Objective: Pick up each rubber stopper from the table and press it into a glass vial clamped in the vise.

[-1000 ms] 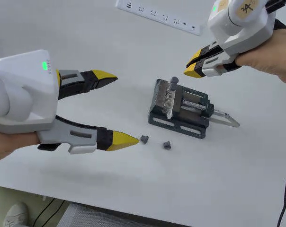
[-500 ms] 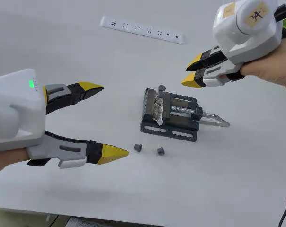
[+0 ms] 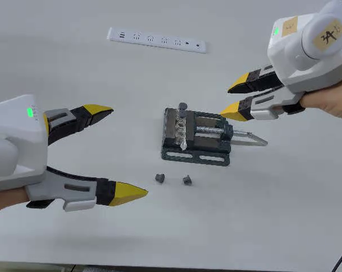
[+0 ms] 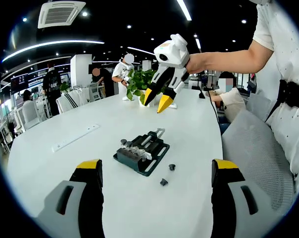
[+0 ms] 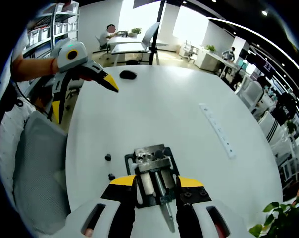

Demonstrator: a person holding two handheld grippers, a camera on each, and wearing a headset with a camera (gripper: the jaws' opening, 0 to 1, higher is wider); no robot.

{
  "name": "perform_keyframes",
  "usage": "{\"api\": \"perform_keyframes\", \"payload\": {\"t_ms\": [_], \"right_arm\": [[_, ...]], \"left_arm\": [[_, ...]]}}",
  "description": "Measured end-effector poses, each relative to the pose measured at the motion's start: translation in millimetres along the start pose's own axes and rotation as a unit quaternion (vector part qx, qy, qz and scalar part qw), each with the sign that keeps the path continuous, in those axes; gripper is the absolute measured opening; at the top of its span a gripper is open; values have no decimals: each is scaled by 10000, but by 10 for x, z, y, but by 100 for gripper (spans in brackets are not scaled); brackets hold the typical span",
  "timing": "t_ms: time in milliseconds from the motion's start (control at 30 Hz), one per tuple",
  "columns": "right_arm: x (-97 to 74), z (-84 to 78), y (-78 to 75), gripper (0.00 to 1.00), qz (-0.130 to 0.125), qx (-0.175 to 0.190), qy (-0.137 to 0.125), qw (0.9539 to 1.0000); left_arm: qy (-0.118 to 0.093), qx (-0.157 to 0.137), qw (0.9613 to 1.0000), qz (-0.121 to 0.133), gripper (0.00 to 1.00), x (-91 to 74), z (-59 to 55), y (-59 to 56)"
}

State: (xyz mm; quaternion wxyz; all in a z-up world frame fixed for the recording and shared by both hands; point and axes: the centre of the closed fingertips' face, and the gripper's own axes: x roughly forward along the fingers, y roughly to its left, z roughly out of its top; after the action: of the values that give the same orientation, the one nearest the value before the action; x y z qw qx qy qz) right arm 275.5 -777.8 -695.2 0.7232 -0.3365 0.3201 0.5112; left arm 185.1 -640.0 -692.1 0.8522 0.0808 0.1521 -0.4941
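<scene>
Lying near the vise [image 3: 196, 141] — two loose stoppers [image 3: 159, 178], power strip [image 3: 157, 40] beyond.

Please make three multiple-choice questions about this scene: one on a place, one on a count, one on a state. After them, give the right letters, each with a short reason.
1. Where do the loose stoppers lie?
A. on top of the vise
B. on the table, on the near side of the vise
C. on a tray

2. How many stoppers lie loose on the table?
A. one
B. two
C. five

3. In which state is the left gripper?
A. shut on a stopper
B. shut on a vial
C. open and empty

Answers:
1 B: both rest on the bare table just below the vise in the head view.
2 B: two small dark stoppers show there, apart from each other.
3 C: its jaws stand wide apart with nothing between them.
</scene>
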Motion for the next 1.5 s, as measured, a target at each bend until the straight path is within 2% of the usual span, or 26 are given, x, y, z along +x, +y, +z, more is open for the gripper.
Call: {"api": "perform_keyframes", "payload": {"t_ms": [333,500,767,967,1167,1267,1500], "right_arm": [[-67,-133,206,33,-21,256,-224,9994],[-55,-184,363,34,47,423,-388,9983],[32,-297,622,36,209,764,-636,9948],[103,-393,802,38,315,875,-740,9929],[188,-475,921,40,443,994,-836,9905],[230,-503,976,43,522,1024,-870,9896],[322,-510,1070,45,686,1054,-1070,9863]], "left_arm": [[108,28,9999,-18,94,-14,-59,-22],[128,39,9999,-16,94,-28,-65,-37],[170,34,9998,-32,94,-34,-90,-57],[201,28,9998,-49,94,-31,-113,-68],[208,8,9998,-38,94,-30,-126,-64],[221,-5,9997,-37,93,-27,-139,-60],[222,-47,9997,-69,94,-15,-167,-68]]}}
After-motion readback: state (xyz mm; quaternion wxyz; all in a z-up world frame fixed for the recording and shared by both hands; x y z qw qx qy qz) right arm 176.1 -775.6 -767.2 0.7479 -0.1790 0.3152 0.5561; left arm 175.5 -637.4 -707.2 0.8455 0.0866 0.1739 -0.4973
